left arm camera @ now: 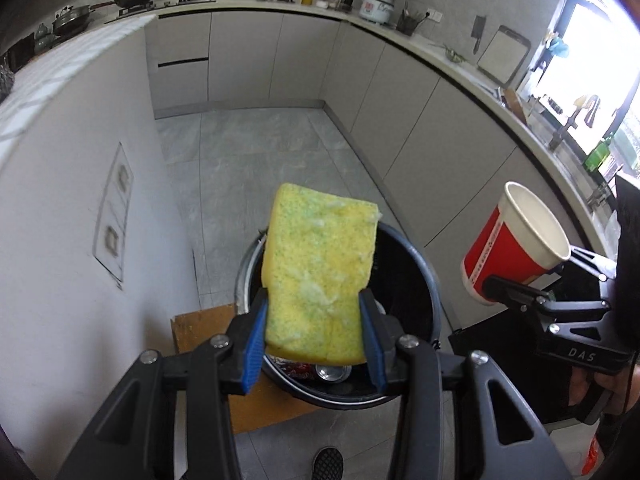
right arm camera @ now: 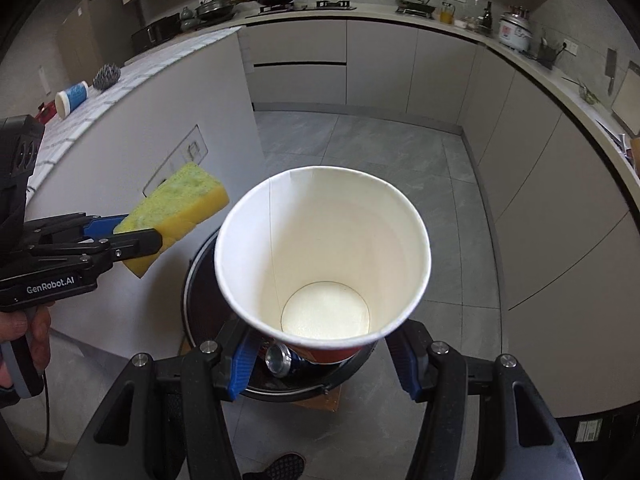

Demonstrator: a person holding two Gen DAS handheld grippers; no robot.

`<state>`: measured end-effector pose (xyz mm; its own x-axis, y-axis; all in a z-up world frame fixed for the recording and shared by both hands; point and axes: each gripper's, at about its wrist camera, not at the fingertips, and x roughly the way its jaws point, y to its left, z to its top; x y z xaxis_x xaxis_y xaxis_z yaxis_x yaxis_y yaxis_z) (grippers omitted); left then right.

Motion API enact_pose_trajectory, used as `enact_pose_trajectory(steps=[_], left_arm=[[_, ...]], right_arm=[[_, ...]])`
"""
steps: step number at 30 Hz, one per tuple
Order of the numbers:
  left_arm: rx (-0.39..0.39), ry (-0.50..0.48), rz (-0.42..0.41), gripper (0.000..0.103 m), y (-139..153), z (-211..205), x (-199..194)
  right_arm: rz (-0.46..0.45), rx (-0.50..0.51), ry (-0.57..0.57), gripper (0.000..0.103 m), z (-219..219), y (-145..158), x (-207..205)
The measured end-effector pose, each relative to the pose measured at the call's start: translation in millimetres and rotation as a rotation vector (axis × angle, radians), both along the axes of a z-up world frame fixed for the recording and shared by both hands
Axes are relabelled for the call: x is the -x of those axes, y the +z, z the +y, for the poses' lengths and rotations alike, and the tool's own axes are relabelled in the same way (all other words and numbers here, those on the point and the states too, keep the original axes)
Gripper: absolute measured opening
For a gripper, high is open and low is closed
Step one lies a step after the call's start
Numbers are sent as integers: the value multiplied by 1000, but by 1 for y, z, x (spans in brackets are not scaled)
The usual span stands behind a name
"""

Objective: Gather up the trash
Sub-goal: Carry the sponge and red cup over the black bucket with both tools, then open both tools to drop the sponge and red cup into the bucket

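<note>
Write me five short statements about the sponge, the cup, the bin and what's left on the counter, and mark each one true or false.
1. The left gripper holds a yellow rectangular sponge. True.
2. The red paper cup in the right gripper is full of liquid. False: it is empty.
3. The round black trash bin already holds a metal drink can. True.
4. The sponge already lies inside the bin. False: the fingers hold it above the bin.
5. A steel wool scrubber sits on the tiled counter. True.
</note>
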<state>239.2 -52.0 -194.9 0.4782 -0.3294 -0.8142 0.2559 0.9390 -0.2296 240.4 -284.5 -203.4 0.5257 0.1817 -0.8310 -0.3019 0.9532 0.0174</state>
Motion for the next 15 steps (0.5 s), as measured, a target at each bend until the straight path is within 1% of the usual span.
enact_pose_trajectory(steps=[5,10,11,12,13,14,15], left_arm=[[-21,9,8,43,-19,-15,-3],[-33,26,16,43,-31,-15,-5],[-31,27,21,43,-34,-15,-6],[-11,20,30,44,-37,-15,-6],[23,-4,43,52,-41,-16,-7],[4,1,35,59,-43,-17,-7],[-31,42,25,64,-45,-14,-9]], right_arm=[[24,-5,46,60,-6,-23,-11],[38,6,100,60,0,-45,-20],[39,9,115,60,1,-50,-21],[41,10,129,61,3,-54,-23],[44,12,144,61,5,-59,-25],[43,12,161,75,6,-64,-26],[41,30,173,90,8,-71,-28]])
